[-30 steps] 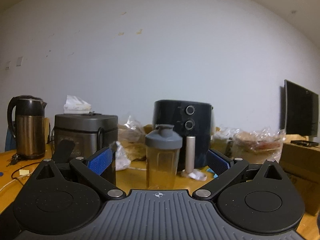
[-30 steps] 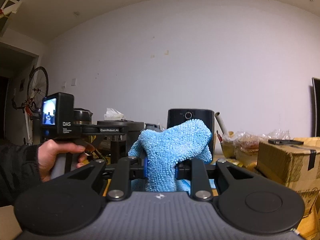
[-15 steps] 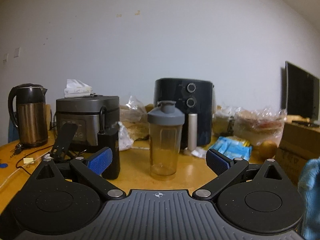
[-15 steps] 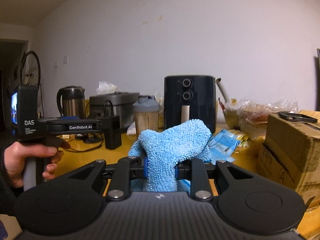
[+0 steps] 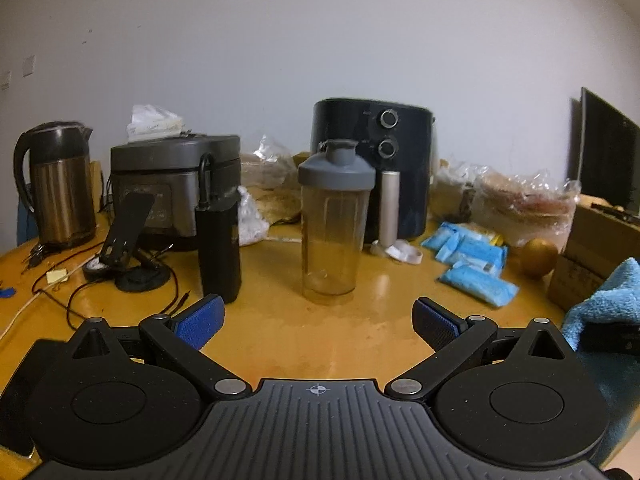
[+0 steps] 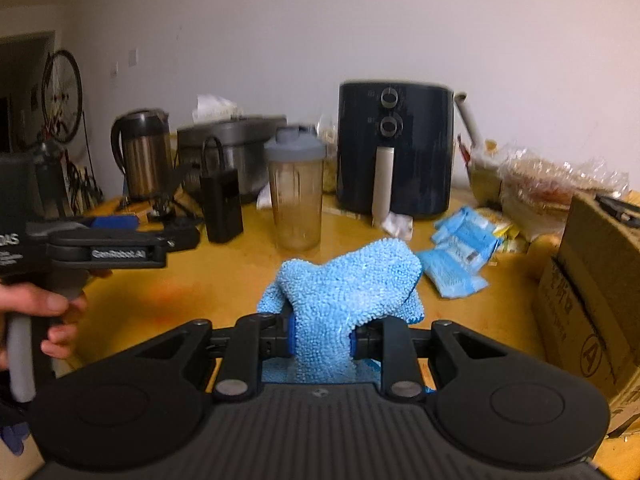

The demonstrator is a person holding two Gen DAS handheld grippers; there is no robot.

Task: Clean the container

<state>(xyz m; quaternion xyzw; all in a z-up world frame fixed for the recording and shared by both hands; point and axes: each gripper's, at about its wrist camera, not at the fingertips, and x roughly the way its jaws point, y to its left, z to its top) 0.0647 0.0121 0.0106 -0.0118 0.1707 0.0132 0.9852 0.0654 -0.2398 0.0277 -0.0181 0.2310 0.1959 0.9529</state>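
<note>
Yellow glossy tabletop [image 5: 280,332], white wall [image 5: 320,40] behind

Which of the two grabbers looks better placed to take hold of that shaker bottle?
Left. The left gripper is open, empty and aimed at the shaker bottle. The right gripper is shut on the blue cloth.

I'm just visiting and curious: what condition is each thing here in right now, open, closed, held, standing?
Left gripper: jaws open, empty, aimed at the shaker.
Right gripper: jaws shut on the cloth.
Cloth: bunched, held above the table.
Shaker: upright on the table, lid on, looks empty.
Kettle: upright, lid closed.
Cooker: lid closed.
Air fryer: drawer shut.
</note>
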